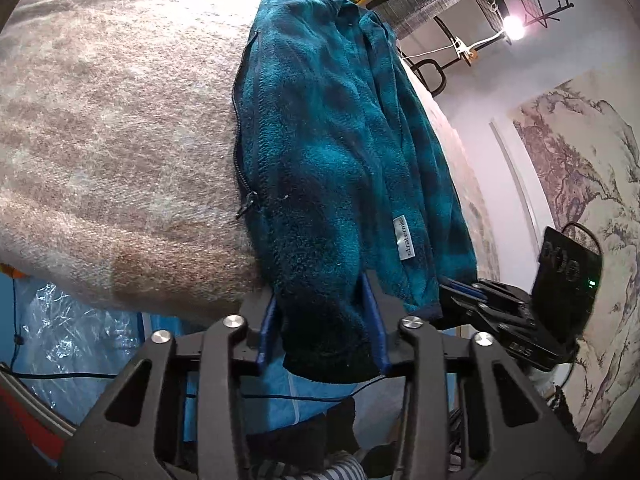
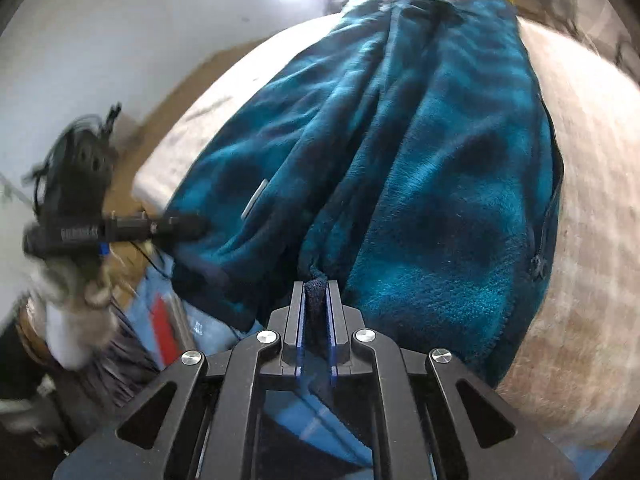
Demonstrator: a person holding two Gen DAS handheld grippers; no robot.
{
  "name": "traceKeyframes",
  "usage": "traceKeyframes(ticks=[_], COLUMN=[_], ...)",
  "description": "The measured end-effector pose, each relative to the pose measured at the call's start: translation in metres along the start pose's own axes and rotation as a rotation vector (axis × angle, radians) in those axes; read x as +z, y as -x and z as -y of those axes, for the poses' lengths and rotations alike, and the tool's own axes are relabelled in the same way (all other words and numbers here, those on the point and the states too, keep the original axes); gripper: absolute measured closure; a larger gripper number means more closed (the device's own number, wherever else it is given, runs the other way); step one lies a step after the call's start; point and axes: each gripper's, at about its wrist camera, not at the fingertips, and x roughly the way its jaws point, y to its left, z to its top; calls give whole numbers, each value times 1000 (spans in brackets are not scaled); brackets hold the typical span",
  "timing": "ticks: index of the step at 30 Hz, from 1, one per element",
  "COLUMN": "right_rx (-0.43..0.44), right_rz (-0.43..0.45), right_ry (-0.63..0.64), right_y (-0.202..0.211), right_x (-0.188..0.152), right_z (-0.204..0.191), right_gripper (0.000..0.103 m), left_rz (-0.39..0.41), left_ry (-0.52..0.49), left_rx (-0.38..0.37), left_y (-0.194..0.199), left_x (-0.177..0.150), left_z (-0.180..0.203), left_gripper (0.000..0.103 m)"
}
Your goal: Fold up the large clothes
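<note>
teal fleece jacket (image 1: 344, 152) lies bunched on beige blanket (image 1: 112, 128), hem at frame bottom. left gripper (image 1: 324, 320) half closed around thick hem; right gripper (image 2: 316, 300) pinched on thin fold. uneven grips could let hem slip.

A bed covered by a fuzzy beige-and-brown blanket (image 1: 120, 128) carries everything here. Directly on the blanket lies a teal fleece jacket (image 1: 332, 152), stretched lengthwise near one side of the bed, with darker check patches across its pile. Its zip (image 1: 245, 200) runs along the edge that faces the open stretch of blanket, and a small grey label (image 1: 404, 242) is sewn near the hem. The hem hangs just past the bed's near edge.
</note>
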Motion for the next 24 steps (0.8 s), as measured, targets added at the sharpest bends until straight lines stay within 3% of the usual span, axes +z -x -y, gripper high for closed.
traceKeyframes(ticks=[2, 4, 6, 8, 13, 18, 24], right_rx=[36, 94, 107, 66, 115, 268, 341], right_rz=[18, 95, 168, 222, 160, 122, 87], right_ry=[-23, -75, -128, -204, -399, -413, -432], right_y=[18, 46, 69, 84, 64, 44, 21], right_x=[-3, -9, -18, -31, -48, -50, -44], right_z=[2, 16, 31, 56, 116, 117, 120], right_gripper=[89, 88, 81, 60, 57, 57, 55], left_rz=[1, 2, 8, 9, -4, -14, -9], left_ry=[5, 10, 11, 22, 62, 95, 87], left_rx=[-4, -7, -10, -13, -43, -76, -66], left_y=[2, 5, 9, 10, 9, 8, 8], left_x=[-1, -3, -5, -7, -8, -8, -10], left_z=[-2, -3, -4, -5, -13, -14, -11], left_gripper=[71, 71, 71, 70, 69, 69, 69])
